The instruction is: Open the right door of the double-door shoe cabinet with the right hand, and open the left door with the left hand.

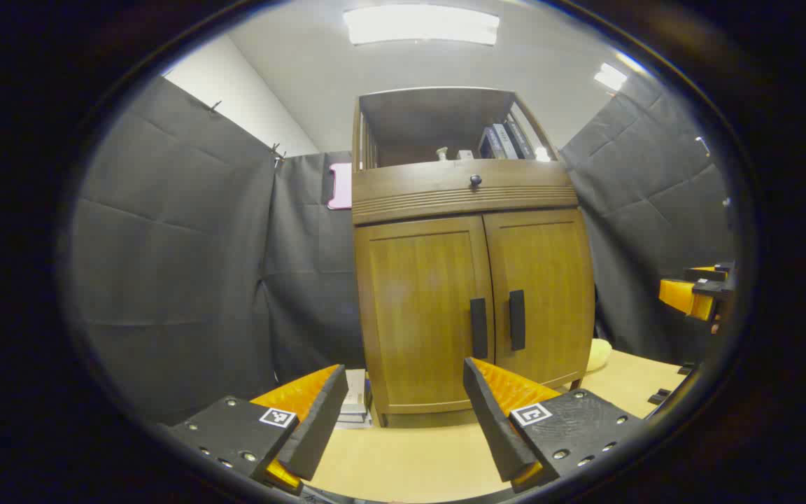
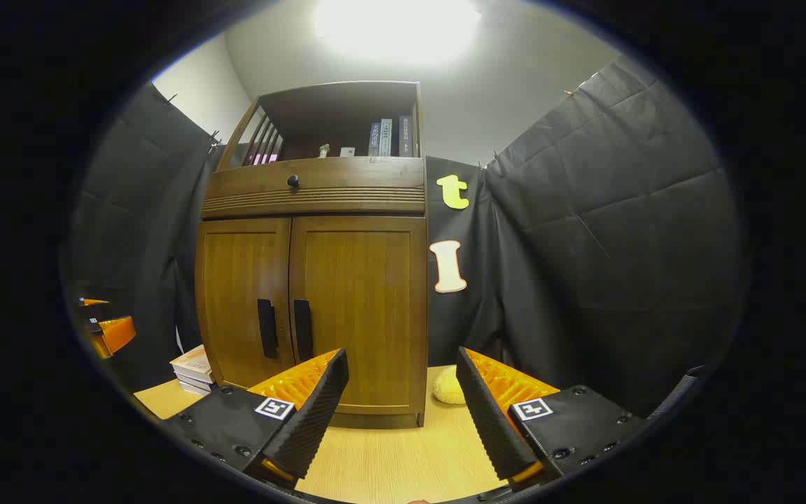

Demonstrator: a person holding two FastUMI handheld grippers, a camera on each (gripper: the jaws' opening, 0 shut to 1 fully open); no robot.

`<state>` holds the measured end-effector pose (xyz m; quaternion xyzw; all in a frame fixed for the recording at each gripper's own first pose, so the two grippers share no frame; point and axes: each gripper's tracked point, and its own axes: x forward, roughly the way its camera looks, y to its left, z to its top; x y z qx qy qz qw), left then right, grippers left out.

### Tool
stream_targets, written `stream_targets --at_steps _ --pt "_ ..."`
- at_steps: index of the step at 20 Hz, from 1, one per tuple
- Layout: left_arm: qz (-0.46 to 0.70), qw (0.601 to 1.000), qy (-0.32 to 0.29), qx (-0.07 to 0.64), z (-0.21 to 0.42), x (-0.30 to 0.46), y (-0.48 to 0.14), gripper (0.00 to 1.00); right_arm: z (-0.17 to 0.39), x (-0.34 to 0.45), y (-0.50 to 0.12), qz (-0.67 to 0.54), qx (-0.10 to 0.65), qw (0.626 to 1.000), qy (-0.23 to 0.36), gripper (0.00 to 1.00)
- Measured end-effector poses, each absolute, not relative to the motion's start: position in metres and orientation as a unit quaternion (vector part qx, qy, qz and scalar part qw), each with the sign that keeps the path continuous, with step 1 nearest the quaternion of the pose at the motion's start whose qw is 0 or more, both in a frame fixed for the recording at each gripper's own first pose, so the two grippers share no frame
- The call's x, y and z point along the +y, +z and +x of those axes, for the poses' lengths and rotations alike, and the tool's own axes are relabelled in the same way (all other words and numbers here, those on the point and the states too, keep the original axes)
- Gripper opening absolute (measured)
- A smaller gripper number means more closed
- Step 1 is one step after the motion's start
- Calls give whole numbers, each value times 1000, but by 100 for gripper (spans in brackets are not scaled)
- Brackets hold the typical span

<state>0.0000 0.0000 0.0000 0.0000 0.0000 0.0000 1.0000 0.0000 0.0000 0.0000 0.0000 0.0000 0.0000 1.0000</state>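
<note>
- Left gripper view: the brown wooden double-door shoe cabinet (image 1: 469, 280) stands upright on the pale wooden table (image 1: 403, 455), straight ahead and a touch right of centre, with the black cloth wall behind it.
- Both doors are flat and closed: the left door (image 1: 420, 311) and the right door (image 1: 546, 294) meet at a thin centre seam.
- Two black vertical bar handles flank that seam, the left handle (image 1: 478, 327) and the right handle (image 1: 517, 320), side by side.
- Above the doors runs a ribbed drawer front with a small dark round knob (image 1: 475, 180), and over that an open shelf holding dark upright books (image 1: 504, 141).
- The left gripper (image 1: 405, 381), with orange fingers and black pads, is spread wide with nothing between the fingers, well short of the cabinet.
- At the far right edge an orange-and-black piece of the other gripper (image 1: 693, 294) peeks in.
- Right gripper view: the cabinet sits left of centre, its doors shut and its handles paired at the seam.
- The right gripper (image 2: 401, 378) is likewise spread apart and holds nothing, clear of the cabinet.
- A stack of white books (image 2: 193, 371) lies on the table by the cabinet's left side, and a soft yellow object (image 2: 447, 388) rests just beside its right bottom corner.
</note>
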Motion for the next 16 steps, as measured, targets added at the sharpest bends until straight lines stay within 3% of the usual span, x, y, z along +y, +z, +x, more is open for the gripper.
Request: stream_targets --at_steps 16 --pt "7 1000 6 -4 1 -2 4 96 10 5 -4 11 1 1000 10 98"
